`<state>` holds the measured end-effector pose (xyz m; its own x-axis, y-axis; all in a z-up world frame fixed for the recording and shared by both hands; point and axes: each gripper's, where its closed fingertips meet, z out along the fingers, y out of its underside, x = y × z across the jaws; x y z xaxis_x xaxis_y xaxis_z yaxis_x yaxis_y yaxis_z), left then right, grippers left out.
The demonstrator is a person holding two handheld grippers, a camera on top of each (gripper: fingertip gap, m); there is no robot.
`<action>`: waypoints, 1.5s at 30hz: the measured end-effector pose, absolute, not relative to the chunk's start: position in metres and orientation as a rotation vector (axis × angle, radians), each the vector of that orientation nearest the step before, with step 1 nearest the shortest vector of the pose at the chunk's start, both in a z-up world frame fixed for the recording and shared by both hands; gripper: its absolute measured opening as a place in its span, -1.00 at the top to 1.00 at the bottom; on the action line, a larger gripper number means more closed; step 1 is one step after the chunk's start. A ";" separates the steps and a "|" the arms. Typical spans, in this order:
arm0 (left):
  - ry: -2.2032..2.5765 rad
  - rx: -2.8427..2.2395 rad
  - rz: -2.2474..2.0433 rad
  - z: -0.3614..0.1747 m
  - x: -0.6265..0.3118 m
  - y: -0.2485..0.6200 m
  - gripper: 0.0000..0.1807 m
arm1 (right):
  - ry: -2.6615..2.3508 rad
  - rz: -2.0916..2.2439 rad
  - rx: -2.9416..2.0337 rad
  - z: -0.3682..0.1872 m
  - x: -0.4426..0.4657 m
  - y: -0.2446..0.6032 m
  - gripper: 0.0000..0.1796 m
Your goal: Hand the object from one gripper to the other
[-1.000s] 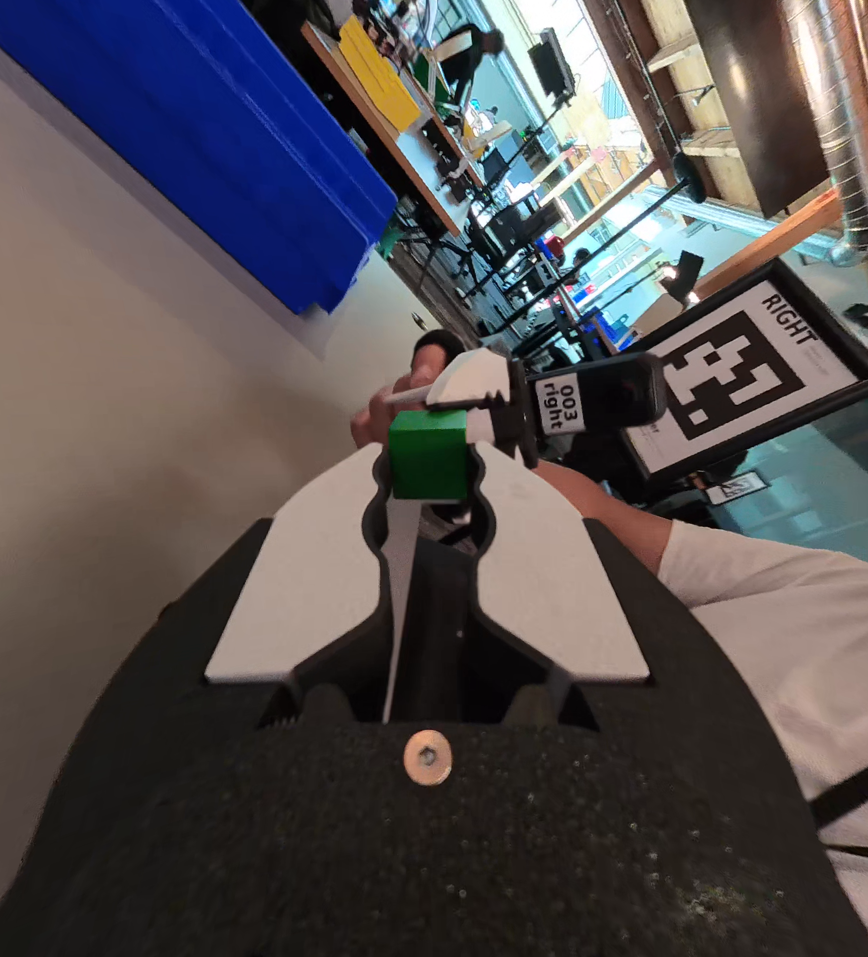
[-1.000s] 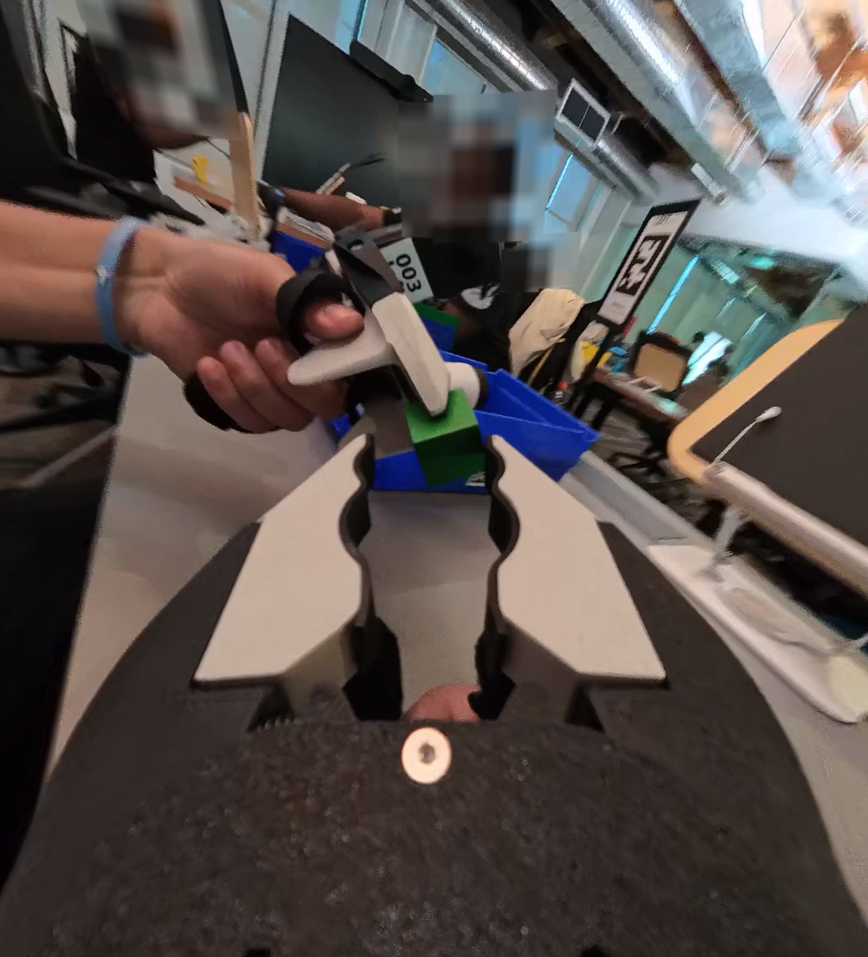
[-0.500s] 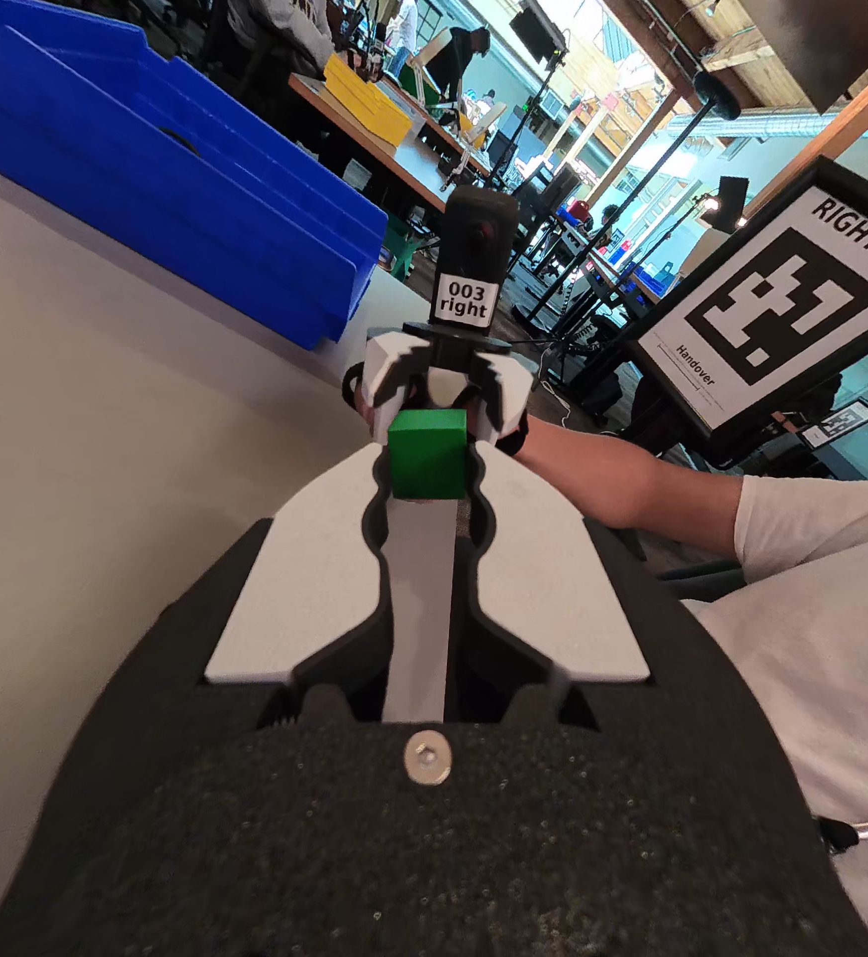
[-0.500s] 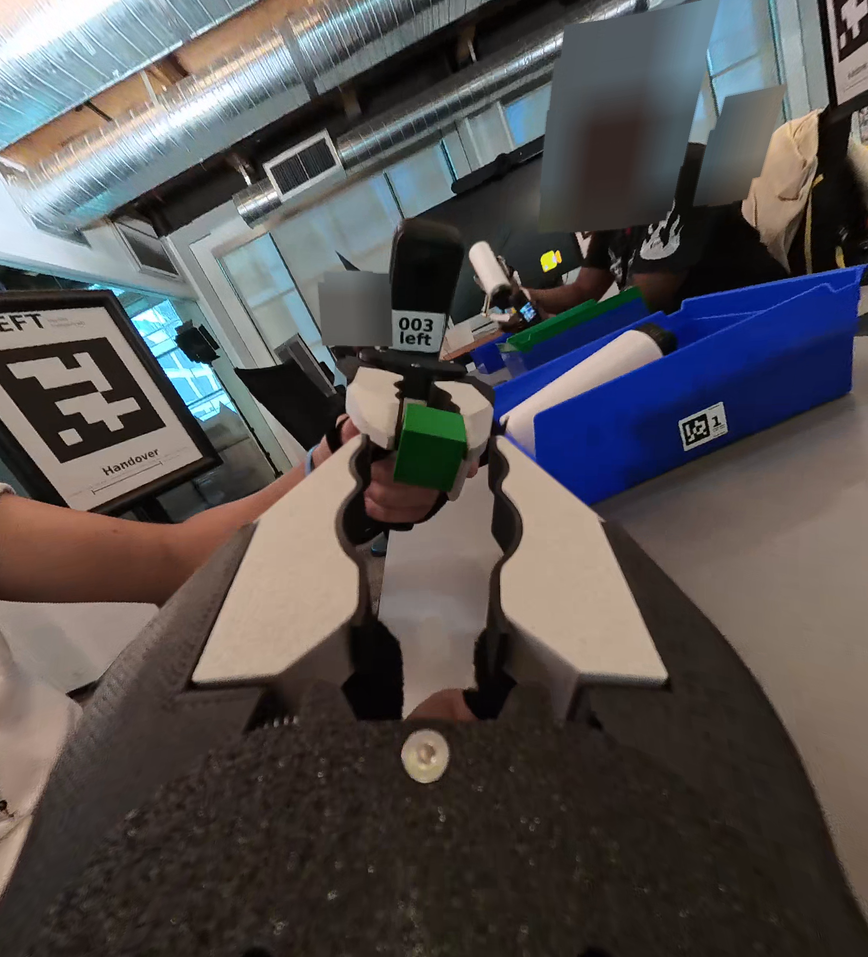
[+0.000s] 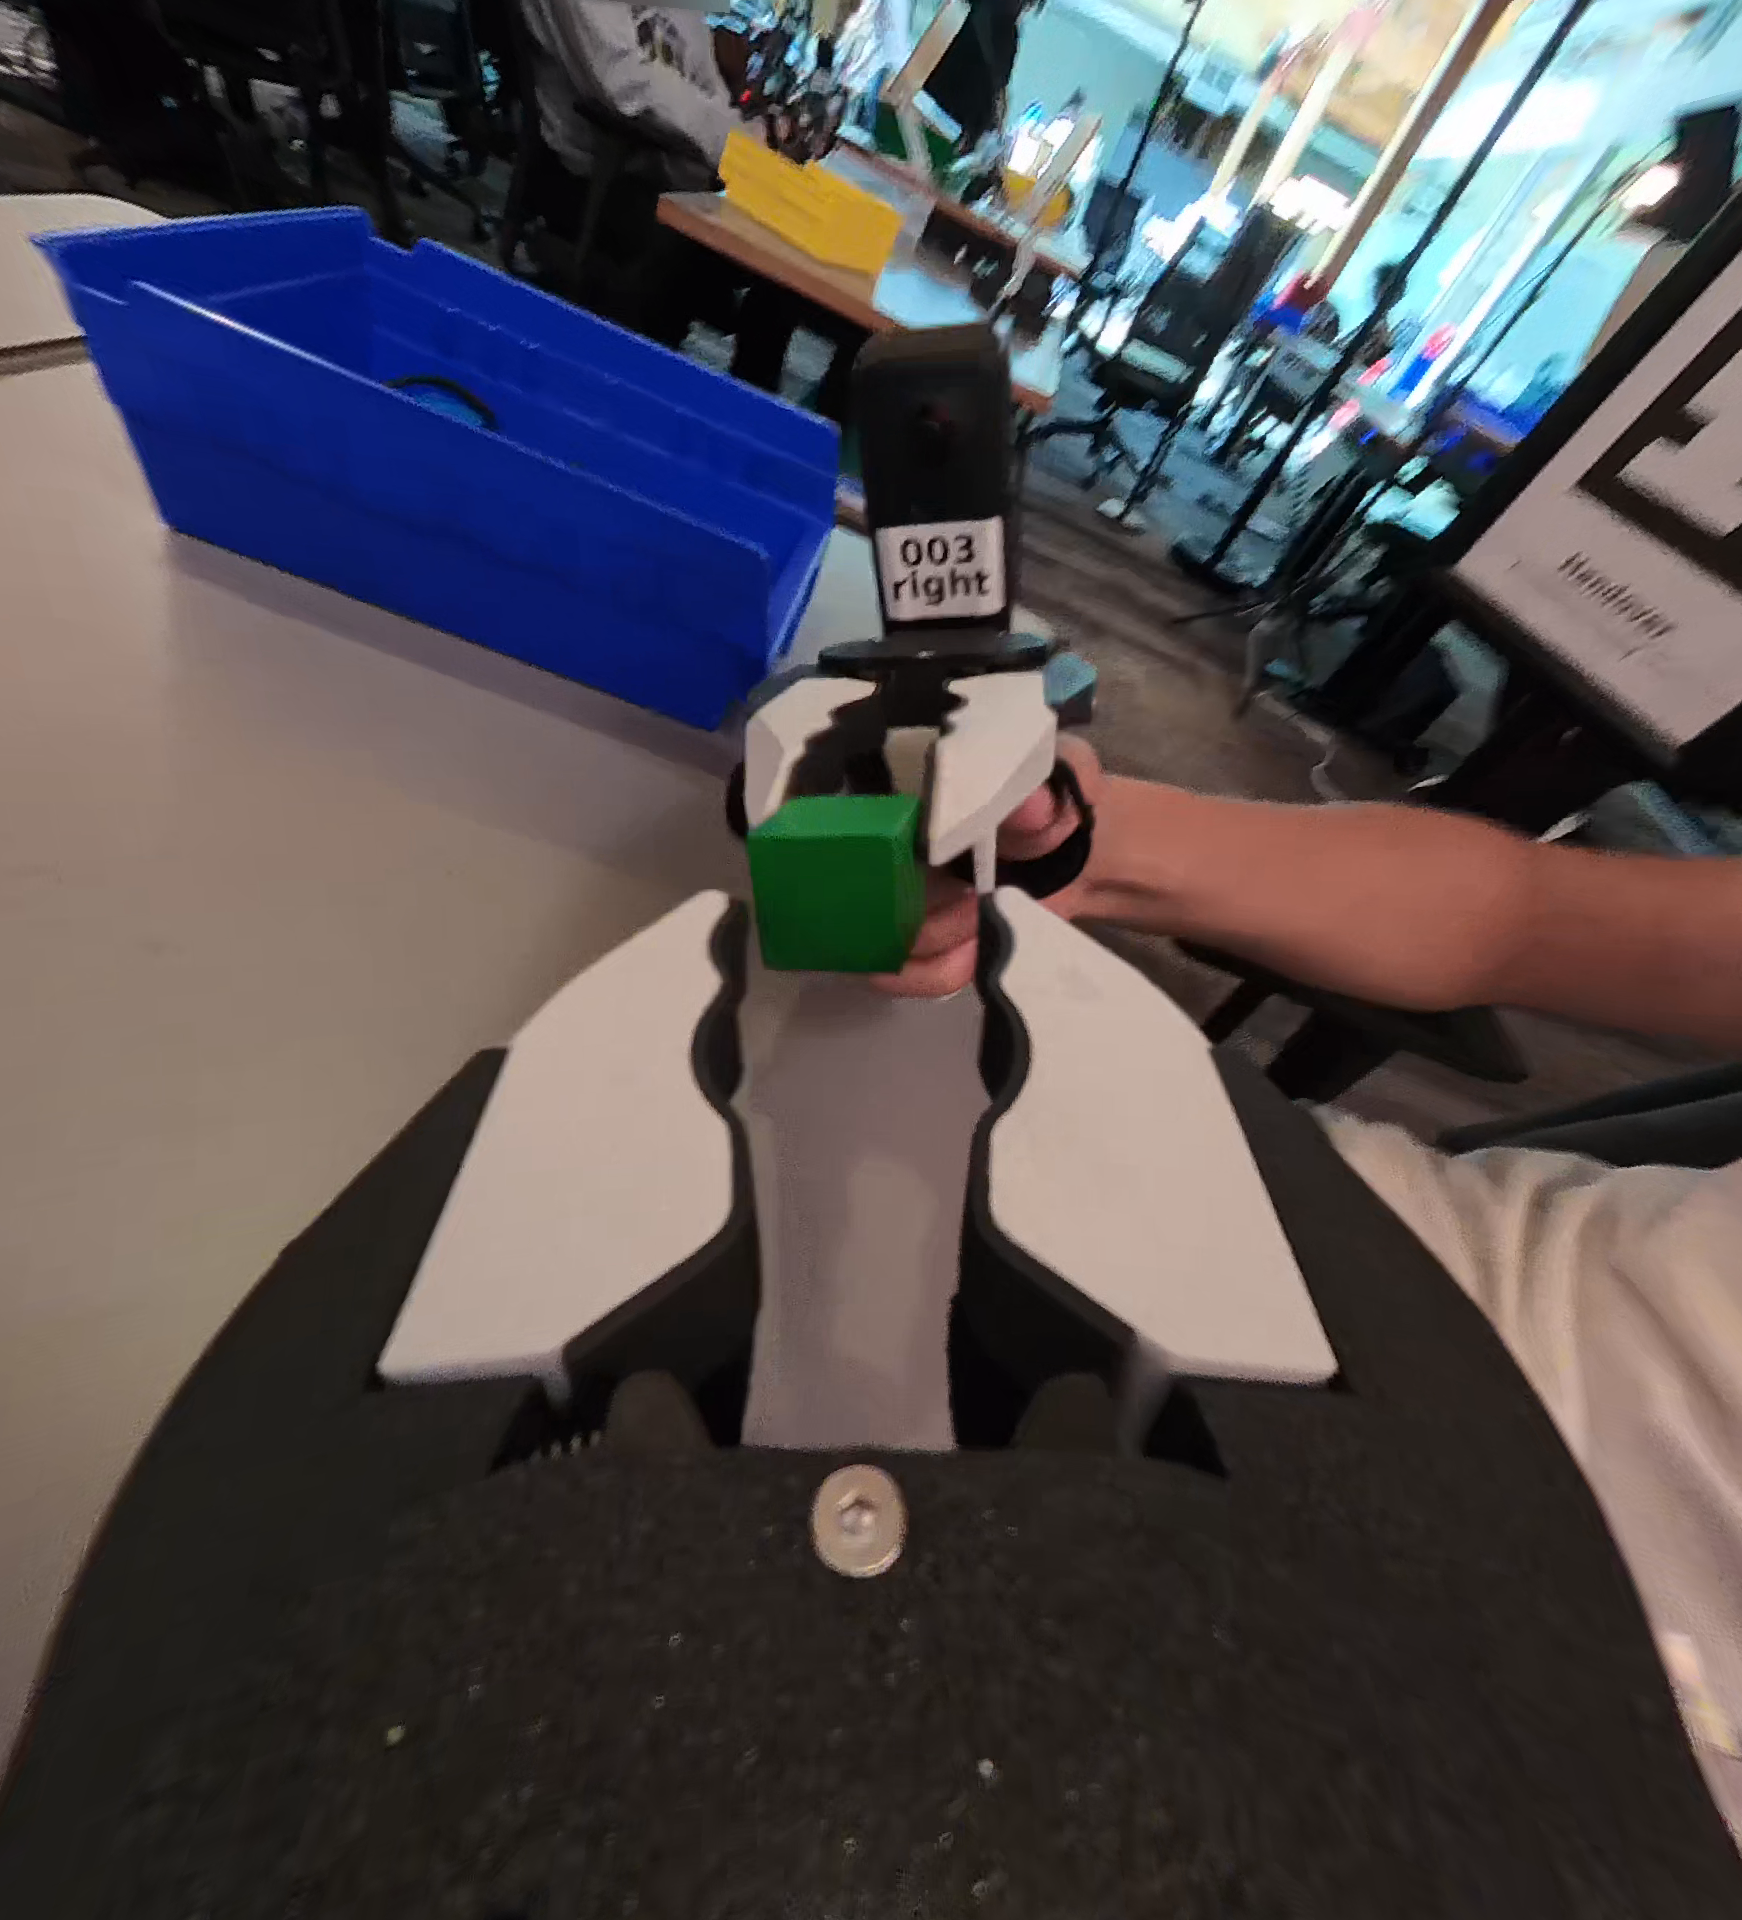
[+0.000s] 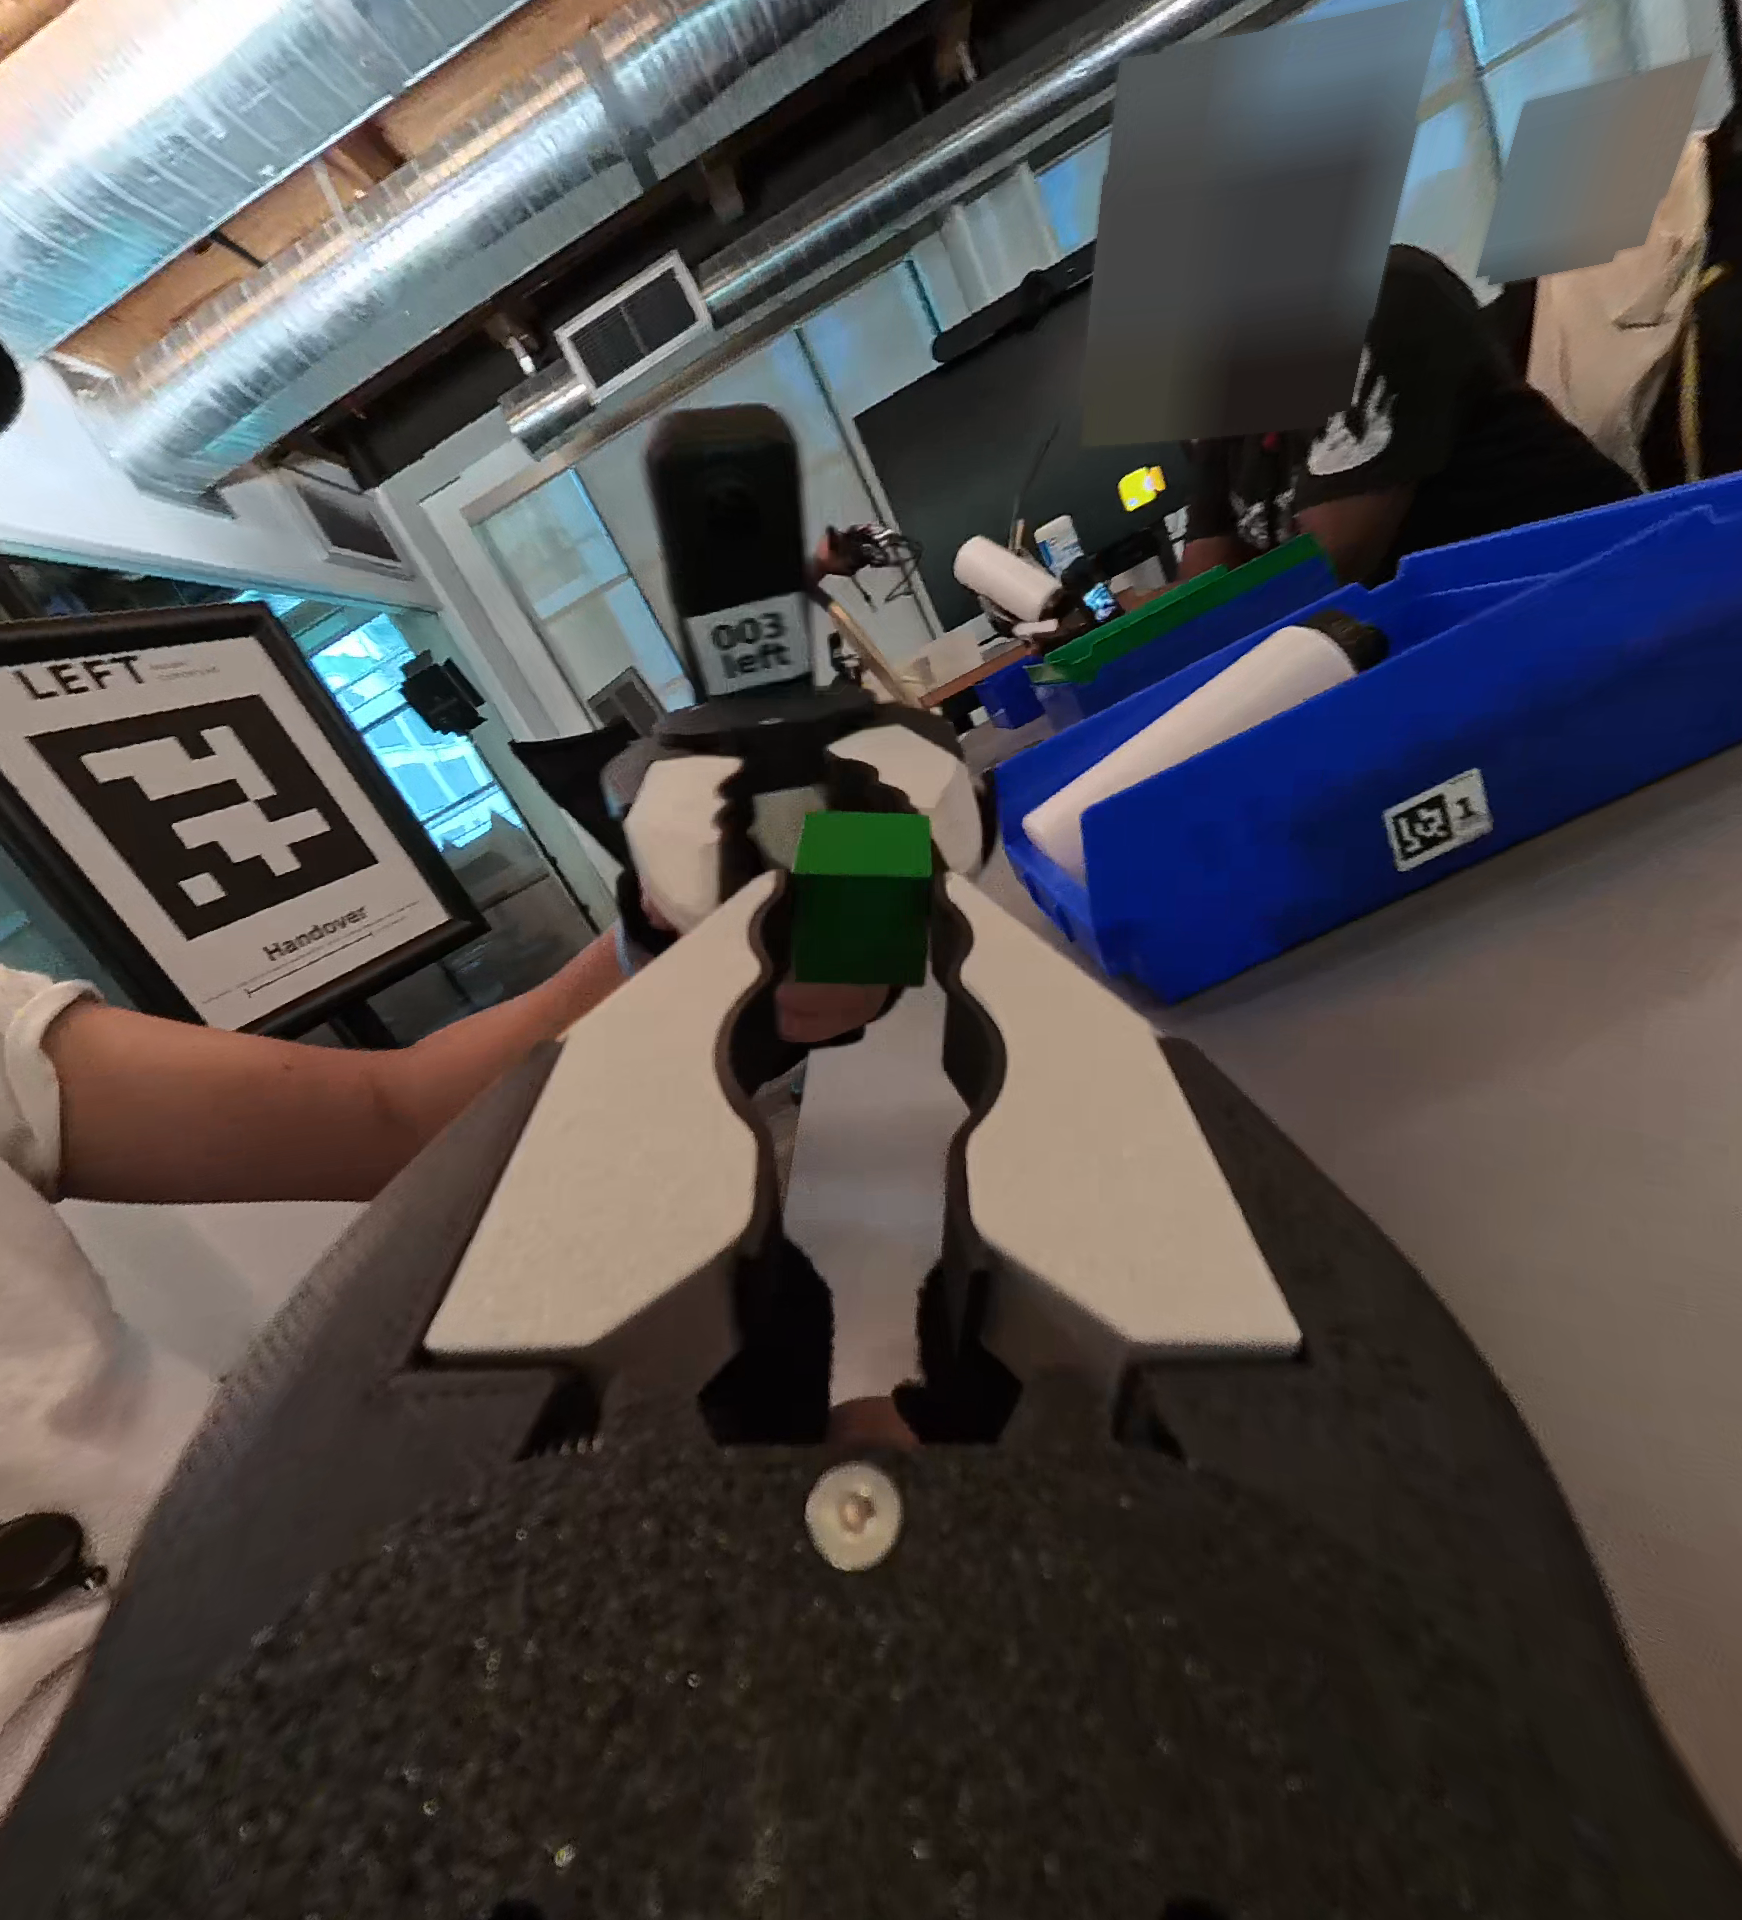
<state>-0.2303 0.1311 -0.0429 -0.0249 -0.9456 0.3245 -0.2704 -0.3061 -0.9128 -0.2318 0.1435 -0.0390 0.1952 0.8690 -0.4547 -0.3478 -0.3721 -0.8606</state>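
Between the two pairs of tongs, above the table (image 5: 223,831): one green block (image 6: 859,914), a plain cube. It is solid green with flat faces, sharp edges and a matt finish. The top face is lit brighter than the front face. It sits level and clear of the table.

Right tongs (image 6: 862,883): white fingers closed in on the block, one finger against each side, with the block at their tips.

Left tongs (image 5: 862,914): jaws spread wider than the block. The block sits just past their tips, close to the left finger and clear of the right one. No grip.

Each pair of tongs faces the other, tip to tip, each held in a hand with a bare forearm behind it.

Blue bin (image 5: 451,499): on the table beyond the left tongs, well apart from the block.

Second blue bin (image 6: 1469,790): on the table to the right of the right tongs, holding a white cylinder (image 6: 1210,717).

Framed sign (image 6: 192,810): black-and-white square pattern, standing behind the forearm.
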 end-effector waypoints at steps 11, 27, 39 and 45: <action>1.578 -1.412 -0.827 -0.058 -0.226 0.119 0.44 | -0.215 2.333 -1.746 -0.072 -0.238 0.132 0.72; 1.631 -1.390 -0.202 -0.082 -0.243 0.166 0.69 | -0.244 1.798 -1.668 -0.072 -0.232 0.167 0.45; 1.706 -1.331 0.272 -0.110 -0.254 0.189 0.69 | -0.487 1.018 -1.762 -0.099 -0.268 0.174 0.44; 1.742 -1.316 0.296 -0.117 -0.251 0.184 0.69 | -0.429 1.027 -1.860 -0.111 -0.261 0.177 0.70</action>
